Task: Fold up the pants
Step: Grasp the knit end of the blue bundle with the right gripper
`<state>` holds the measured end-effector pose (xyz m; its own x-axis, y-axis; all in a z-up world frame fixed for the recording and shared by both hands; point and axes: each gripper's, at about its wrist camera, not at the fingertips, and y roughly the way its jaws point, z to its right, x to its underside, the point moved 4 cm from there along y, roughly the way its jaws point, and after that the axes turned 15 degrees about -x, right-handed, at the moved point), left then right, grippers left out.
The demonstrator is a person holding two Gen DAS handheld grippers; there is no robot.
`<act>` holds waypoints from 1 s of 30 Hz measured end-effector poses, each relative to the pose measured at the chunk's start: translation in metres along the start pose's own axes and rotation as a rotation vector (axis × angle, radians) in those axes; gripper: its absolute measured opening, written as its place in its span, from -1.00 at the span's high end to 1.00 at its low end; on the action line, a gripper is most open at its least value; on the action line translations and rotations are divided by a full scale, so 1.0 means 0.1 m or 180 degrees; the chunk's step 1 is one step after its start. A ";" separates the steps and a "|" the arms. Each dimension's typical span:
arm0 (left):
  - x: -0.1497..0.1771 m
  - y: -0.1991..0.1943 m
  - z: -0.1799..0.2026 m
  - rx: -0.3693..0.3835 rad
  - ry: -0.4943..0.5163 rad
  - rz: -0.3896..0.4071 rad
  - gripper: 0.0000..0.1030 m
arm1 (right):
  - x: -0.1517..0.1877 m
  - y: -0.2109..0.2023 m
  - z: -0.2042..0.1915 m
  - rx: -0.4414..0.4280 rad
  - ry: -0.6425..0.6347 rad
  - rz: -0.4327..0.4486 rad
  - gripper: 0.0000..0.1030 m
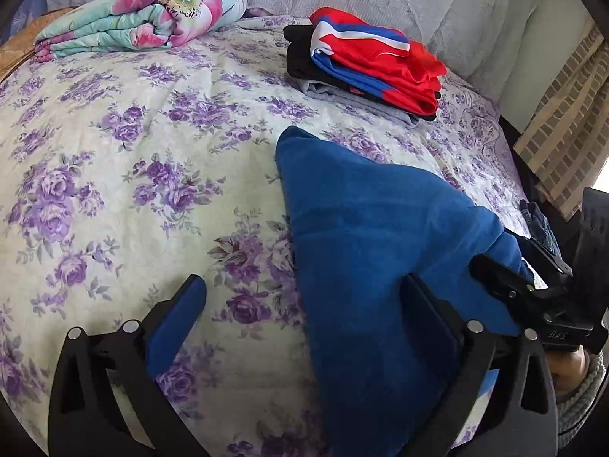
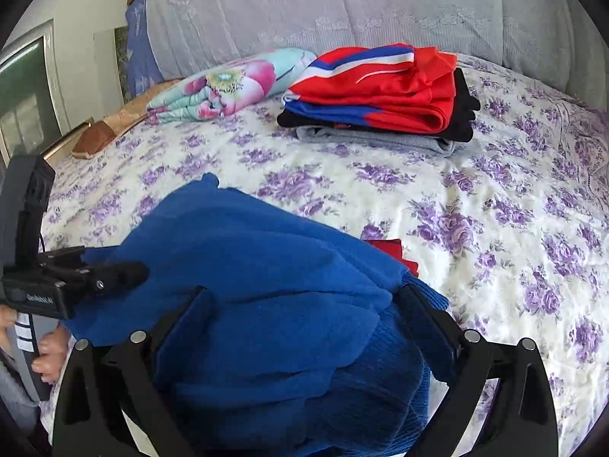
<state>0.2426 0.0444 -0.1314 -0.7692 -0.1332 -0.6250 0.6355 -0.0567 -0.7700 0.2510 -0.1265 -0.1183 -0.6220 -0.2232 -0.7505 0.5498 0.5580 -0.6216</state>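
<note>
Blue fleece pants (image 1: 365, 228) lie bunched on the flowered bed sheet (image 1: 114, 152), near its front edge. In the right wrist view the pants (image 2: 247, 266) fill the space between my right gripper's (image 2: 304, 312) wide-spread fingers, with a ribbed cuff at the right finger. My left gripper (image 1: 304, 297) is open; its right finger (image 1: 430, 312) rests against the pants and its left finger is over bare sheet. The right gripper also shows in the left wrist view (image 1: 498, 266), touching the pants' right side. The left gripper shows in the right wrist view (image 2: 125, 270) at the pants' left edge.
A stack of folded clothes, red and blue on top of black and grey (image 1: 369, 64), sits at the back of the bed. A rolled floral quilt (image 1: 144, 19) lies back left. A pale bedspread (image 2: 342, 3) rises behind. A small red item (image 2: 392, 251) peeks beside the pants.
</note>
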 end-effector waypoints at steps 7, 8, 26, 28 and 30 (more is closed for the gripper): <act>0.02 -0.09 0.02 -0.0180 0.0009 0.0150 -0.92 | -0.08 -0.35 -0.08 -0.0038 -0.0034 0.0629 -0.93; 0.03 -0.12 0.03 -0.0234 0.0028 0.0187 -0.92 | -0.08 -0.42 -0.09 -0.0056 -0.0031 0.0718 -0.93; 0.05 -0.15 0.04 -0.0361 0.0046 0.0240 -0.92 | 0.24 -0.04 0.09 -0.0025 0.0394 -0.0164 -0.93; 0.05 -0.15 0.04 -0.0358 0.0043 0.0239 -0.92 | 0.24 -0.07 0.08 -0.0026 0.0388 -0.0123 -0.93; 0.05 -0.15 0.03 -0.0356 0.0031 0.0244 -0.92 | 0.21 -0.19 0.06 -0.0021 0.0378 0.0066 -0.93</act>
<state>0.2292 0.0412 -0.1224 -0.7197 -0.1234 -0.6833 0.6813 0.0640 -0.7292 0.2304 -0.1466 -0.1236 -0.6724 -0.1156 -0.7311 0.5598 0.5668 -0.6045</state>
